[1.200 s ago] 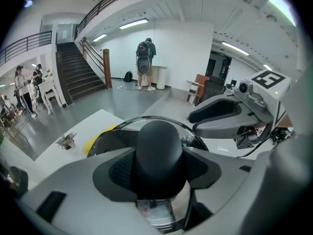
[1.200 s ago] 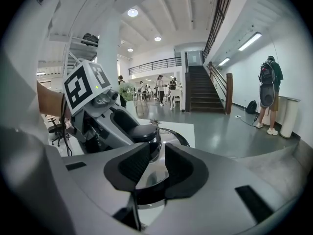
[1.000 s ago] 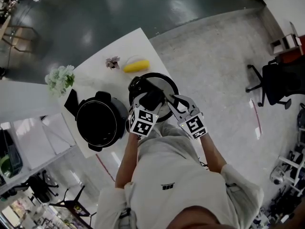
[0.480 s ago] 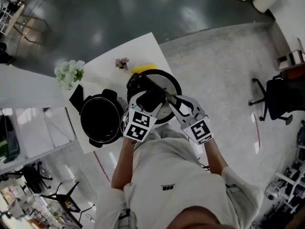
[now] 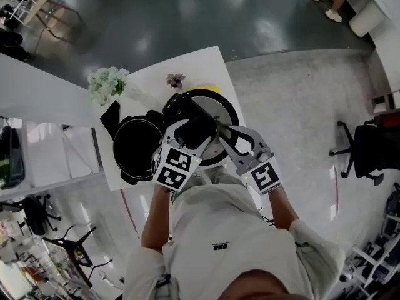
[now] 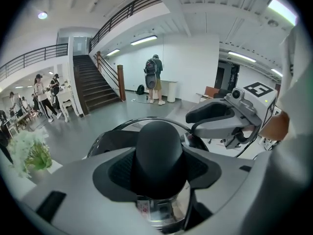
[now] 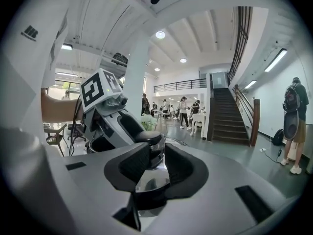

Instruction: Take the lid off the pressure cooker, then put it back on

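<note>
Plainly, in the head view both forearms reach forward from the torso. The left gripper [image 5: 192, 130] comes in from seven o'clock and the right gripper [image 5: 220, 135] from four o'clock, and both meet on the lid [image 5: 215, 108]. The lid hangs over the white table [image 5: 144, 86]. The open black pot [image 5: 137, 149] stands at nine o'clock of the lid, just beside it. The flowers [image 5: 107, 83] stand at ten o'clock, and only a sliver of a yellow thing [image 5: 209, 89] shows at the lid's twelve o'clock edge.

In the left gripper view, the left gripper [image 6: 159, 161] is clenched on the lid's black knob [image 6: 159, 143], a pad pressing on each side. The lid's dark rim [image 6: 110, 137] curves away behind the knob. The right gripper [image 6: 220, 119] shows at two o'clock.

In the right gripper view, the right gripper [image 7: 156, 168] points about level. Its pads are closed on the lid's handle [image 7: 149, 139], with shiny metal showing in the gap below. The left gripper [image 7: 115, 119] stands at ten o'clock.

Compared with a second ago, the lid and both marker cubes look larger in the head view, so they sit higher and nearer the camera. The lid now covers most of the yellow thing, which lay fully in sight then. Both grips are unchanged.
</note>
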`<state>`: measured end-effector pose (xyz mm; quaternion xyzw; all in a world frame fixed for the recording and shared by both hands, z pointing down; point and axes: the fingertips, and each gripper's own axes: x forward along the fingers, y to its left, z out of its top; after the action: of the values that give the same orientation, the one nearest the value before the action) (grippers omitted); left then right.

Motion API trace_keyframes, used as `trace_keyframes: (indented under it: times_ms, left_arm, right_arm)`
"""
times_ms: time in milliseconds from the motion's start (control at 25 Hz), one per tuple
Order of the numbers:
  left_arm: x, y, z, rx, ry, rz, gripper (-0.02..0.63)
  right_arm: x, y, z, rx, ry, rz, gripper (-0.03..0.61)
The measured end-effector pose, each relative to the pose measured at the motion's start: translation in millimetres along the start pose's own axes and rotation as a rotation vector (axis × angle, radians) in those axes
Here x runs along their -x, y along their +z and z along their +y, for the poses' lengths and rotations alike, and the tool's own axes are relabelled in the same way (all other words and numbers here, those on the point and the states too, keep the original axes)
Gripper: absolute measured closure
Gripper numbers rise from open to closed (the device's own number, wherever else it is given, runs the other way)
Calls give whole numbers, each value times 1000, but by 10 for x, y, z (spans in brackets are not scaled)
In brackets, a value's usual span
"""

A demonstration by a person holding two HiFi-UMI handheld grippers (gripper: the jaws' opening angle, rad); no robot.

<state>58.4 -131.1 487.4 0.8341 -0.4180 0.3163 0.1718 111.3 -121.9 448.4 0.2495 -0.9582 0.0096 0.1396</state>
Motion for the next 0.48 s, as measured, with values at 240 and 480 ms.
trace_keyframes:
  times_ms: [240, 480]
  left_arm:
    - [304, -57, 202, -2, 7, -16, 327]
    - [604, -212, 407, -7, -12, -26, 327]
  right_arm:
    - [-234, 205, 204, 73, 34, -53, 476]
    - [-445, 344, 454, 83, 21, -52, 476]
